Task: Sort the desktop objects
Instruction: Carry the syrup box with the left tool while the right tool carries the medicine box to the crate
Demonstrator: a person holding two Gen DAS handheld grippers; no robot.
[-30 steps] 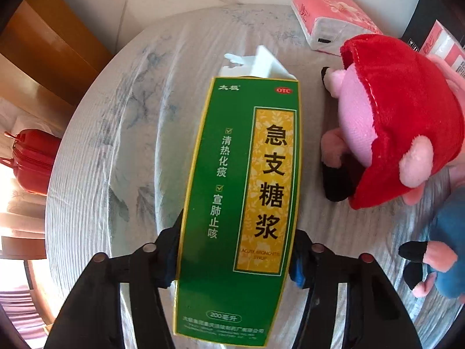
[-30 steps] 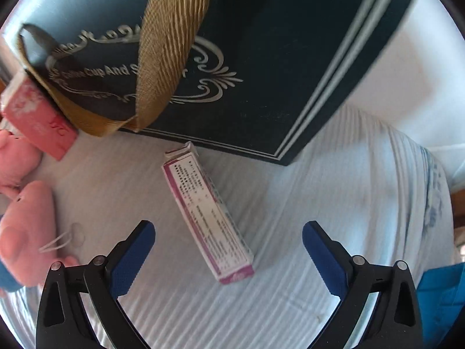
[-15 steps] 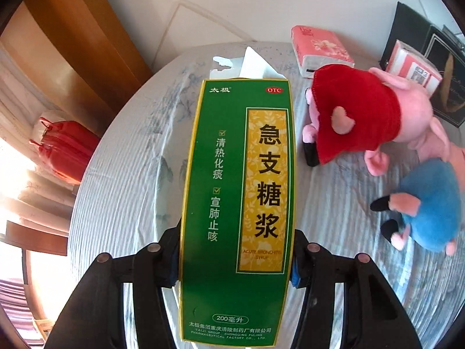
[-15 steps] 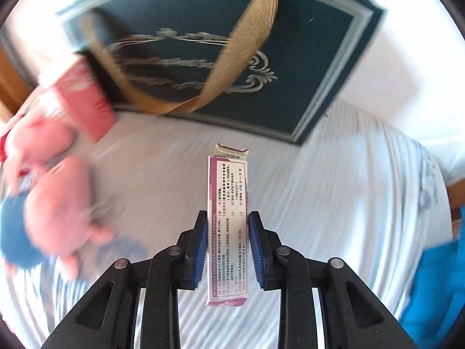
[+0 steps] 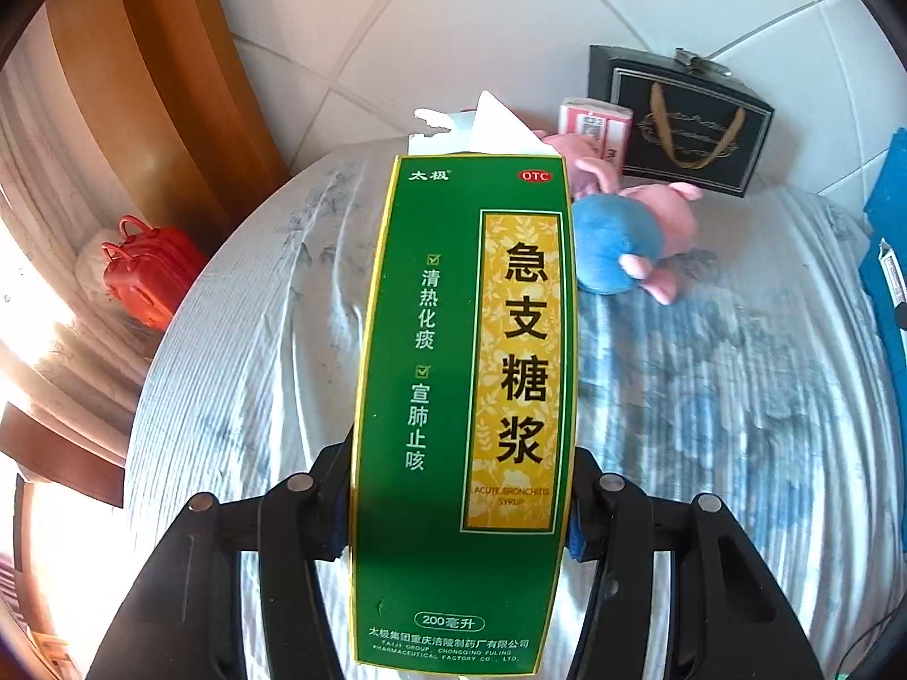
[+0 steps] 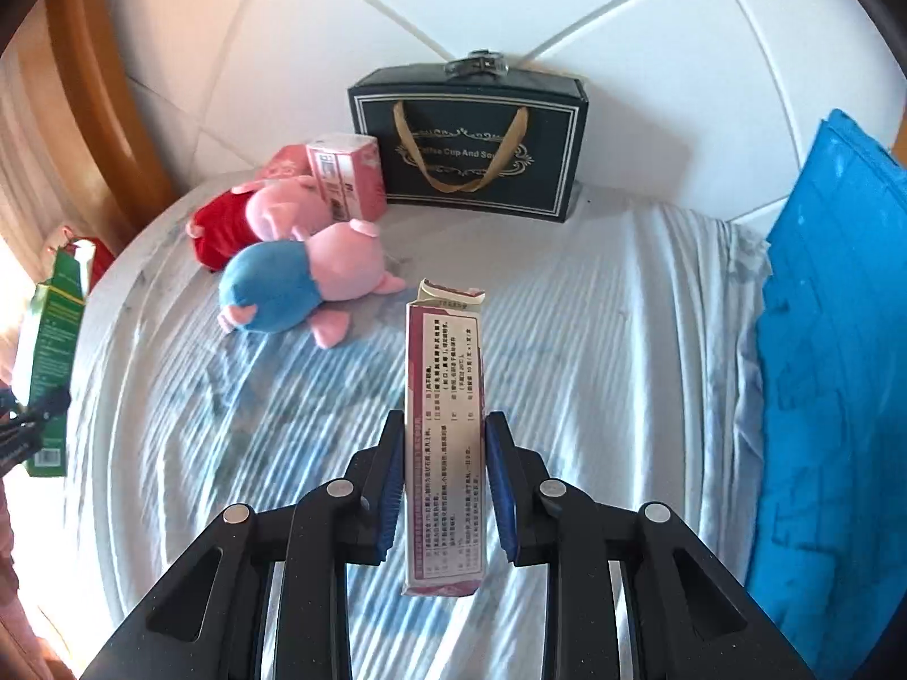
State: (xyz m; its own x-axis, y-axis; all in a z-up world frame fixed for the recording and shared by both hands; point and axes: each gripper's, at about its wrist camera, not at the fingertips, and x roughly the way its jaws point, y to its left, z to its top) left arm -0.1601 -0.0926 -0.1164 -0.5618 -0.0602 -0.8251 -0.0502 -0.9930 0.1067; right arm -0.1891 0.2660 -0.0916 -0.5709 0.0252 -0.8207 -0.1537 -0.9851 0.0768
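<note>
My left gripper (image 5: 456, 501) is shut on a tall green syrup box (image 5: 462, 396) with a yellow label and an open white top flap, held above the table. The same green syrup box (image 6: 51, 340) shows at the left edge of the right wrist view. My right gripper (image 6: 445, 476) is shut on a narrow maroon-and-white medicine box (image 6: 445, 442), lifted over the cloth. A blue-bodied pig plush (image 6: 295, 286) (image 5: 621, 241) and a red-dressed pig plush (image 6: 255, 221) lie at the far side of the round table (image 6: 595, 340).
A dark gift bag (image 6: 470, 147) (image 5: 680, 122) with gold handles stands at the table's back edge by the tiled wall. Pink tissue packs (image 6: 343, 173) (image 5: 592, 124) lean beside it. A blue panel (image 6: 833, 351) borders the right side. A red bag (image 5: 147, 272) sits below left.
The right gripper closed on the medicine box, which lay on the cloth, and lifted it. Both grippers pulled back and rose, so the plush toys and the gift bag now look farther away.
</note>
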